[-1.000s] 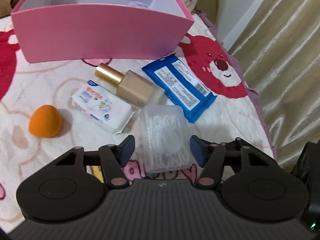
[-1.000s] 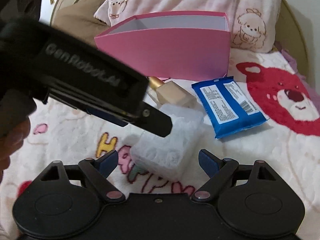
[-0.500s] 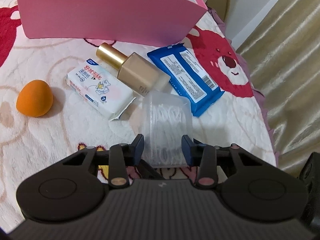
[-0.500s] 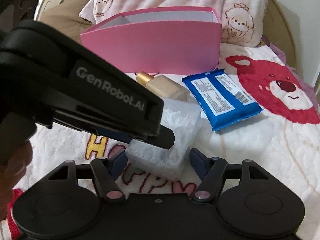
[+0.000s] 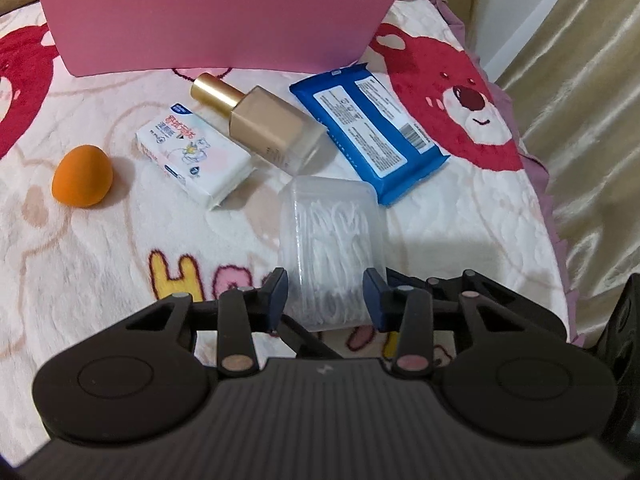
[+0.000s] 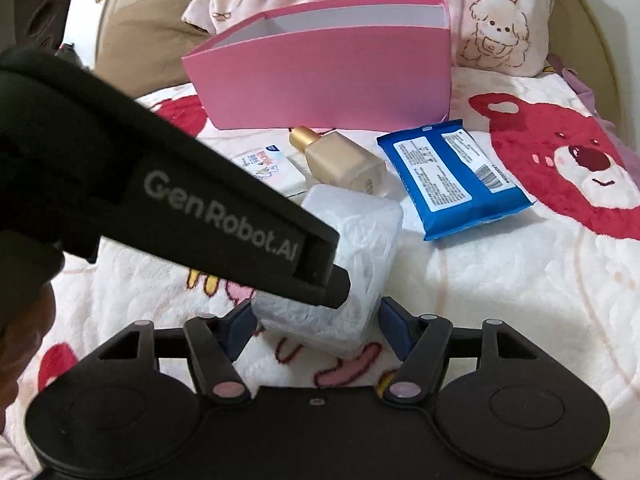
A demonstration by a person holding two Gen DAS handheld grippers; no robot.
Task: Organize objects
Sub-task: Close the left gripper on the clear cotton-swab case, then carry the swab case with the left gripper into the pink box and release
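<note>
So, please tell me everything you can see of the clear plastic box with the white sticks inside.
The clear plastic box is rectangular with rounded corners, cloudy and see-through, closed, packed with thin white sticks. It lies flat on the blanket, in front of the foundation bottle. The left tongs and the right tongs both straddle its near end, blue pads at its sides.

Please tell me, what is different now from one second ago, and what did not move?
The left gripper was wide open around the clear box of floss picks; it has closed on the box's sides and now holds it. The right gripper also came in and narrowed around the same box; its contact is unclear. The pink box, foundation bottle, blue wipes pack, tissue pack and orange sponge stayed in place.
</note>
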